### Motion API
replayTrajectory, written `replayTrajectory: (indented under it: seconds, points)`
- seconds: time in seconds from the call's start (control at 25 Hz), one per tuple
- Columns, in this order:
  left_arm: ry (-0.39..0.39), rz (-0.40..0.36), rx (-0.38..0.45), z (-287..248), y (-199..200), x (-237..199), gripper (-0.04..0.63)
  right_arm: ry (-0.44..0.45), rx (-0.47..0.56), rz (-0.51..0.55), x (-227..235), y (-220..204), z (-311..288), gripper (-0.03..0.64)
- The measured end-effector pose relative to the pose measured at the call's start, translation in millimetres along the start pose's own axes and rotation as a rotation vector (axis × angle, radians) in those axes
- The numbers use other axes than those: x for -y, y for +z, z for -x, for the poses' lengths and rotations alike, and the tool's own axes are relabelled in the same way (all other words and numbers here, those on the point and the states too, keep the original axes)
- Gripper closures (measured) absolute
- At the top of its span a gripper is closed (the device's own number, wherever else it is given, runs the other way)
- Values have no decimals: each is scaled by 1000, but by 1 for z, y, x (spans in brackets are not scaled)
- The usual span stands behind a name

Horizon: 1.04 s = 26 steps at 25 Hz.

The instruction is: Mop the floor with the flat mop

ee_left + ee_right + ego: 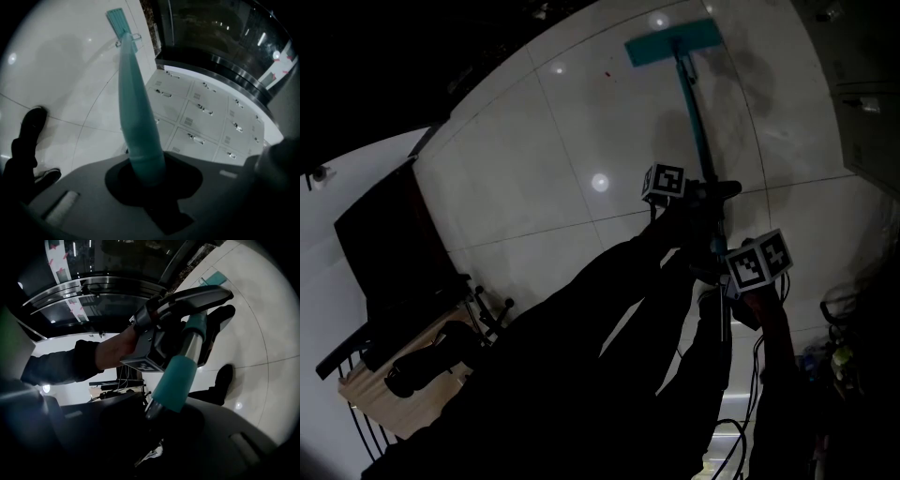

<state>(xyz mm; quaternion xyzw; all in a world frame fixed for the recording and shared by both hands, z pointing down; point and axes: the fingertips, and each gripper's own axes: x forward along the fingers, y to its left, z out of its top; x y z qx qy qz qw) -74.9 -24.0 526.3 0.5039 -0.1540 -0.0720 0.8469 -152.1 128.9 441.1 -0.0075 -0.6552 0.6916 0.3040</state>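
A flat mop with a teal head (673, 43) lies on the pale tiled floor (544, 141) far ahead, its teal handle (694, 117) running back toward me. My left gripper (705, 195) is shut on the handle higher up the pole; in the left gripper view the handle (136, 117) runs out between the jaws to the mop head (117, 21). My right gripper (722, 281) is shut on the handle's near end, where the teal grip sleeve (176, 378) passes through its jaws. The left gripper (187, 301) shows ahead in the right gripper view.
White lockers (206, 117) line the wall to the right of the mop. A dark chair (389, 253) and a wooden stand (394, 394) sit at the left. Cables (741, 441) lie near my feet. My shoe (30, 126) is on the tiles.
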Motion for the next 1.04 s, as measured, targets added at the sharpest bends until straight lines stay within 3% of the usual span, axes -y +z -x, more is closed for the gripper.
replayTrajectory:
  seconds: [0.8,1.04]
  points:
    - [19,10,-84,-38,-301,-111,509,-43,-38,16,20,-321,-6,489]
    - [51,30,-107,-51,-367,-149,509,-15,-21,-11,29,-392,-9,488]
